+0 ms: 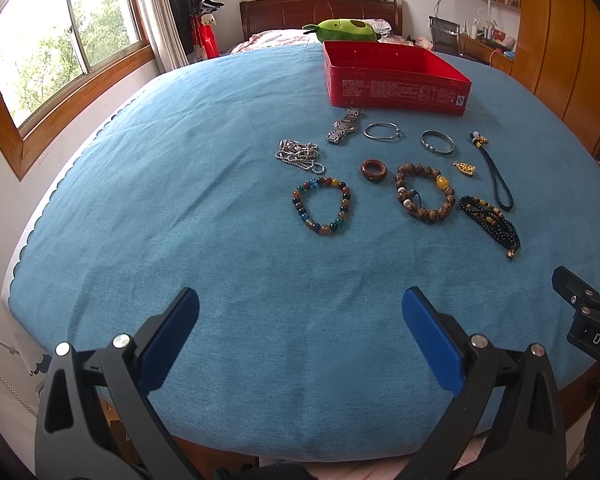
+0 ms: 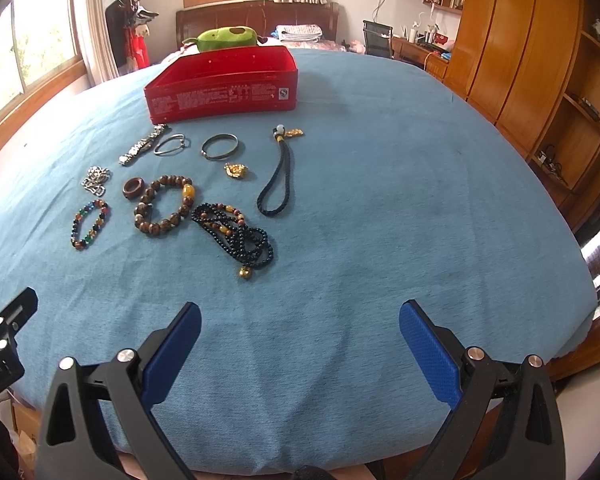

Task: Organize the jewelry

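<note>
Tools (image 1: pixel 300 340) spread; jewelry (image 1: pixel 426 196) well ahead

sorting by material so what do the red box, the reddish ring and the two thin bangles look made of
Red box: looks like painted tin, glossy, thin walls with printed text. Reddish ring: polished stone or wood, brown-red and shiny; can't tell which. Thin bangles: silvery metal, bright glints along the bands. Both grippers are open, touching nothing.
</note>
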Demonstrator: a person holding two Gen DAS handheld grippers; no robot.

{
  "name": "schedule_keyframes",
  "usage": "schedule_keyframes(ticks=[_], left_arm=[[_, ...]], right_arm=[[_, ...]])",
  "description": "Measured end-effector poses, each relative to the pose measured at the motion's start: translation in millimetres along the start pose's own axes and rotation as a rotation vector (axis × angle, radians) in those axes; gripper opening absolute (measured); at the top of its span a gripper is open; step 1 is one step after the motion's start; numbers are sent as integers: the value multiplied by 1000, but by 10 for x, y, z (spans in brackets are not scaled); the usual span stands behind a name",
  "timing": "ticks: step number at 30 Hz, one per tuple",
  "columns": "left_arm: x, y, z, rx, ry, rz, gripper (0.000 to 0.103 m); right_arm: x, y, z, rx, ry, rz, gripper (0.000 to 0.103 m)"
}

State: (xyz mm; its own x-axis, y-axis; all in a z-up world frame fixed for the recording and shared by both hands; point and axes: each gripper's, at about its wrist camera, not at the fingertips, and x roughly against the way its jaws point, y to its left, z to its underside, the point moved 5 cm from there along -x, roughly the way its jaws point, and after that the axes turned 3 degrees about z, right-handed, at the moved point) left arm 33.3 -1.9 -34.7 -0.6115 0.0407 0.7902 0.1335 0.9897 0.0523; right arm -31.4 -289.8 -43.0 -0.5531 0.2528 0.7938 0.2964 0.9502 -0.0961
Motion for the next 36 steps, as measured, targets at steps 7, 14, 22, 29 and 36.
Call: schedule_keyframes(ticks=[7,14,22,29,36], left_arm=[[-35,-10,21,0,0,-1,100],[-35,-9,21,0,0,-1,100],[-50,-1,29,-2,1,0,100],[-88,2,46,0,5,-1,100],[-105,19,30,16,1,67,100]], right_arm=[[1,7,4,0,1,0,99],[0,2,3,0,1,-1,99],[-27,29,9,1,5,-2,99],[-41,41,15,1,9,-6,99],[-72,44,-47,1,-16,-49,99]])
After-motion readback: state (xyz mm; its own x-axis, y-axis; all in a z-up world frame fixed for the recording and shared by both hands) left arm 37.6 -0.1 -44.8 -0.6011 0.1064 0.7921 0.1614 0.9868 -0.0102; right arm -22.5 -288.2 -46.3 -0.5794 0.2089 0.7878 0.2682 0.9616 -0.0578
